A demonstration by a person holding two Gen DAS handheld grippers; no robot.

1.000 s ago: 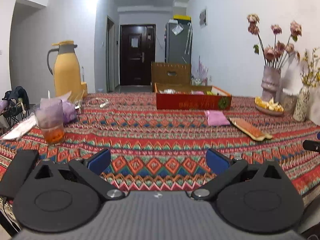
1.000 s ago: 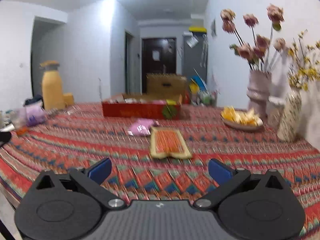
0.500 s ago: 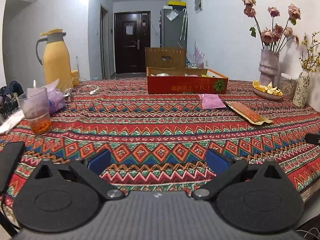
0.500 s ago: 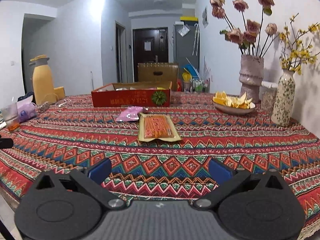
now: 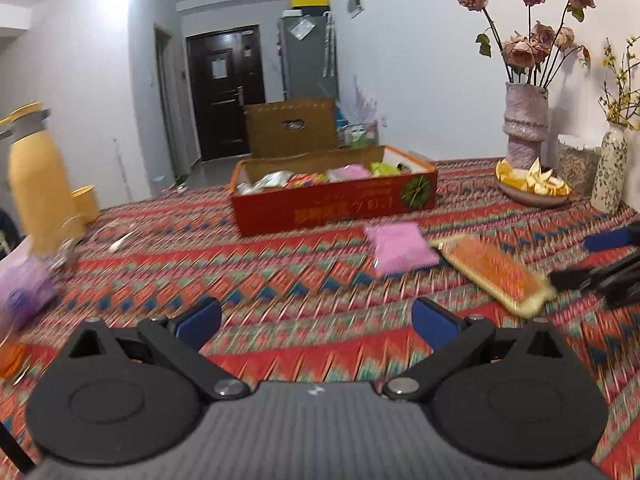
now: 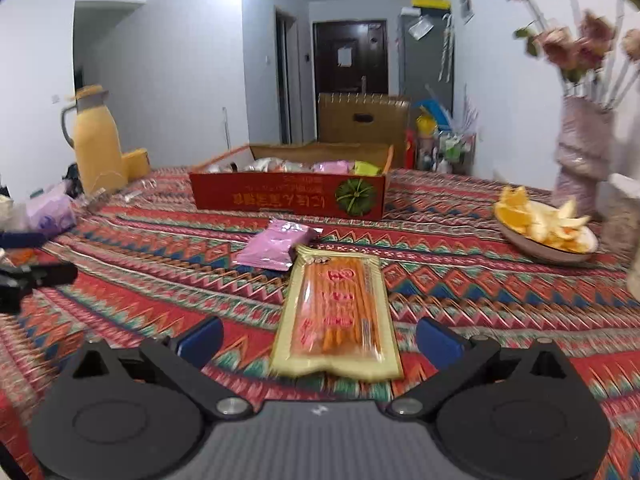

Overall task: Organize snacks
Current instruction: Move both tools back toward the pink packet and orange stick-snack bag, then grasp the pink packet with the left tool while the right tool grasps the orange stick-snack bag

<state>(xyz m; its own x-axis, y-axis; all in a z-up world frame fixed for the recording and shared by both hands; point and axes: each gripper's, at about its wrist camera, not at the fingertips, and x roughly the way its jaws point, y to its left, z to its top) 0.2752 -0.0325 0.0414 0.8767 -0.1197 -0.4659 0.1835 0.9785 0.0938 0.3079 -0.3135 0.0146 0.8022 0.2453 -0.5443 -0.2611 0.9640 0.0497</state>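
Item: orange stick pkt [image 6: 336, 312] flat, near side of red box [image 6: 288, 200], pink pkt [image 6: 276, 246] between; R gripper [image 6: 320, 336] spread astride it, prob. for pickup; L gripper [image 5: 316, 320] spread, empty.

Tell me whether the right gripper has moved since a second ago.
Yes. The right gripper has moved forward over the table: the flat yellow packet of orange sticks, formerly well ahead, now reaches between its open jaws.
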